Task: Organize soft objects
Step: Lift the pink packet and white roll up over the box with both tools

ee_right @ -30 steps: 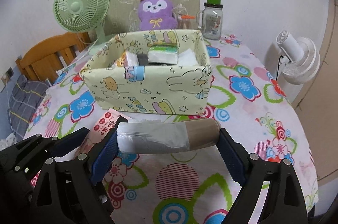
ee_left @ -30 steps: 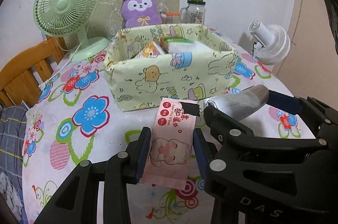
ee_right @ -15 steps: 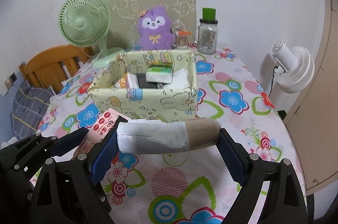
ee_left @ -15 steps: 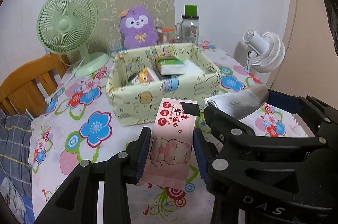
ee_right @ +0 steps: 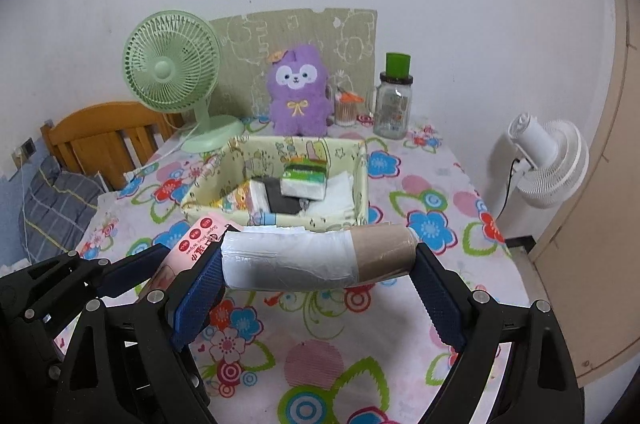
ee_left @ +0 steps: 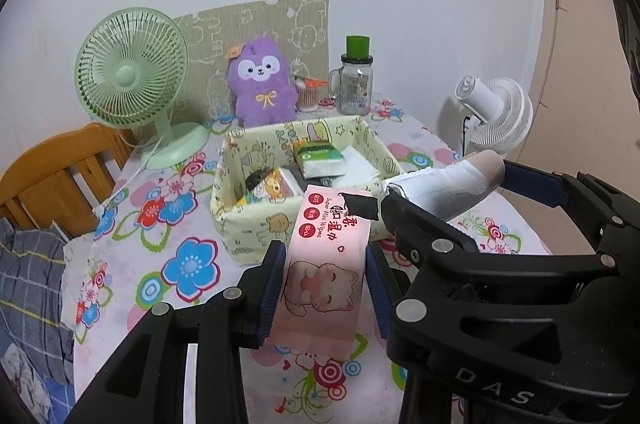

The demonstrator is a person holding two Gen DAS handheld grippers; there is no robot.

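2 tongs grip: left (ee_left: 325, 288) glossy pink wipes packet (ee_left: 326, 264), right (ee_right: 318, 266) plastic-wrapped cardboard roll (ee_right: 316, 256).

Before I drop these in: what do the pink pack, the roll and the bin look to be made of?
Pink wipes pack: thin glossy plastic film, judging by the sheen and printed cat. Roll: a brown cardboard tube, mostly wrapped in crinkled whitish plastic film, probably bags. Bin: soft-sided printed fabric or coated cloth; its walls sag slightly. Exact lining unclear.
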